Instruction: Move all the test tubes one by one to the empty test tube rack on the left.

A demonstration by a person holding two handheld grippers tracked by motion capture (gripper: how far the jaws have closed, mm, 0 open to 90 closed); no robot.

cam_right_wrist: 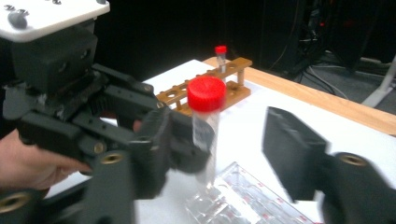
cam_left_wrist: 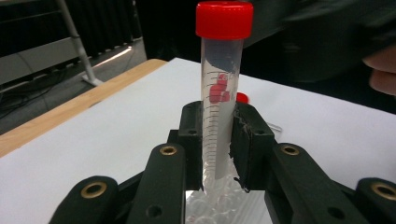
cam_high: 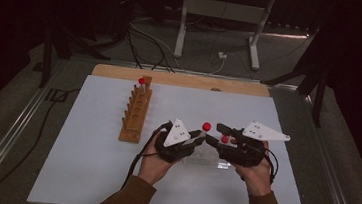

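Observation:
A clear tube with a red cap stands upright, and my left gripper is shut on its lower half. From above, the cap shows between my left gripper and my right gripper at mid-table. In the right gripper view, the tube rises between the open jaws of my right gripper, whose pads stand off it on both sides. The tube's foot reaches down to a clear plastic tray.
A wooden rack lies to the left on the white table, with one red-capped tube in its far end and other holes open. The clear tray sits under both grippers. A small red piece shows behind the held tube.

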